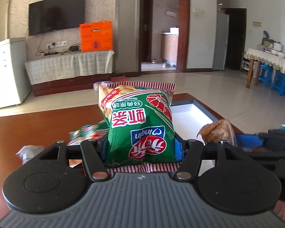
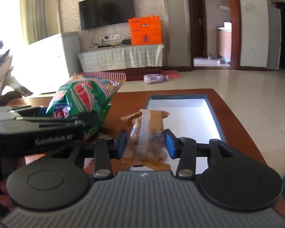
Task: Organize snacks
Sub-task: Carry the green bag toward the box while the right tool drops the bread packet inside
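Brown tabletop carries a shallow white tray. Left claw pinches a green shrimp-chip bag, right claw a tan wrapped snack (both aloft). Judged step: carrying; next, lower each into the tray and release.

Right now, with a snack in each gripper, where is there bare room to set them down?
The shallow blue-rimmed white tray looks bare across its whole floor, the roomiest spot. The brown wooden table is also bare at its far left. It is crowded at the table's middle, where a second green shrimp-chip bag and a clear wrapper lie below the left gripper.
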Motion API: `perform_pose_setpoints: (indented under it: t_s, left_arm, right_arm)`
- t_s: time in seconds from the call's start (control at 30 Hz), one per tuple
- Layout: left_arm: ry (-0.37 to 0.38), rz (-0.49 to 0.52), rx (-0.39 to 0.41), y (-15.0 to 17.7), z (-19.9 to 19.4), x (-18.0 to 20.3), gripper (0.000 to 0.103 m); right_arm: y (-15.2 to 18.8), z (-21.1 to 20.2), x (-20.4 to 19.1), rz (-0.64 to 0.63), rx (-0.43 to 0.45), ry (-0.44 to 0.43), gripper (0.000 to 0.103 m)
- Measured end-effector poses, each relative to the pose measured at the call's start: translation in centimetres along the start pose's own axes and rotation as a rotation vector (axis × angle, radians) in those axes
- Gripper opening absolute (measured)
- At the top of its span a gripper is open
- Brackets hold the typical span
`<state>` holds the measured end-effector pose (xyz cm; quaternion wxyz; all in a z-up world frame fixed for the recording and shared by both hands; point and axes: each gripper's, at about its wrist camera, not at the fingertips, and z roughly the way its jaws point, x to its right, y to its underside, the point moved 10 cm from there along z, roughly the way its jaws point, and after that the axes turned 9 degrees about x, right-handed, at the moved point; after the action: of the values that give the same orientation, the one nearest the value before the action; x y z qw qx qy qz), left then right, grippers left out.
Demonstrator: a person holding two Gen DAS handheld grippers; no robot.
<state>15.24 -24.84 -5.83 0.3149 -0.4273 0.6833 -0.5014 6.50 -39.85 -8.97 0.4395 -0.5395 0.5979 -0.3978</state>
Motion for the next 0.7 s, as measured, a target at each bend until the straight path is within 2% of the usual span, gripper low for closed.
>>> perform_pose_setpoints:
  t_s: [0.4,0.7]
  left_arm:
    - [0.091,-0.002,-0.030,-0.8,9.8,6.2,0.067]
    - [0.136,0.006,-0.068,-0.2,17.8,9.3,0.068]
  right_arm:
    - [2.6,2.6,3.4,-0.002,-0.101,0.068,0.045]
    - [3.9,4.1,4.4,-0.002,-0.148,0.075,0.045]
